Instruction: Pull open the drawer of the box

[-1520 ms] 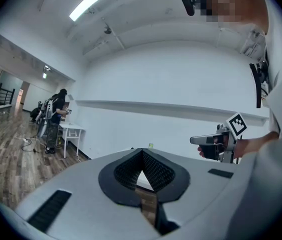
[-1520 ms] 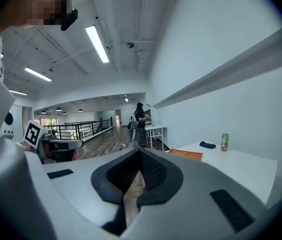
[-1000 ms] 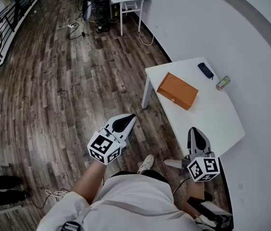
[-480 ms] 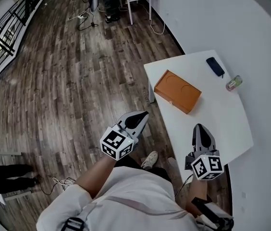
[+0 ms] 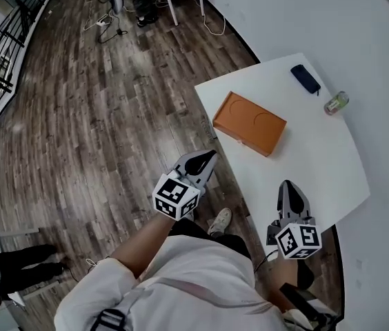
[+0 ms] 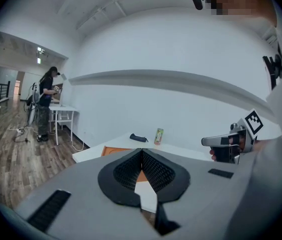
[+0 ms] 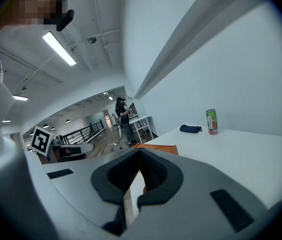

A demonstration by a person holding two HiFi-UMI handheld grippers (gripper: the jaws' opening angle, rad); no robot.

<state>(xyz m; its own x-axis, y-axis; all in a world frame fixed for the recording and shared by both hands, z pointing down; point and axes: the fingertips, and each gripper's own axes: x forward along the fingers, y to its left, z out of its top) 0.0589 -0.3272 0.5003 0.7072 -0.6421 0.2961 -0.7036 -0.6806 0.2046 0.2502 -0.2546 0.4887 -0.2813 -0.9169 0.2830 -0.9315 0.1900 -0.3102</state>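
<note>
I look steeply down on a white table that stands against a white wall, with dark wood-plank floor to its left.

The orange box, the thing I am to work on, lies flat on the table. It sits along the table's floor-side edge, close to the far corner on that side. Two shallow round marks show on its lid, and it looks closed up. Neither gripper touches it.

Near the table's far wall-side corner lies a dark pouch. A green-and-pink can stands upright just beside it, close to the wall-side edge.

My left gripper hangs over the floor just off the table's floor-side edge, short of the box, with its tips pointing toward the box. In the left gripper view its black ribbed fingers are clenched together at the tips, with nothing between them. The box and the table show beyond them.

My right gripper reaches over the table's near edge, well apart from the box. In the right gripper view its fingers also meet at the tips and grasp nothing.

The wearer's pale shoe shows on the floor between the two grippers. Far across the room, a person in dark clothes stands at a small white desk.
</note>
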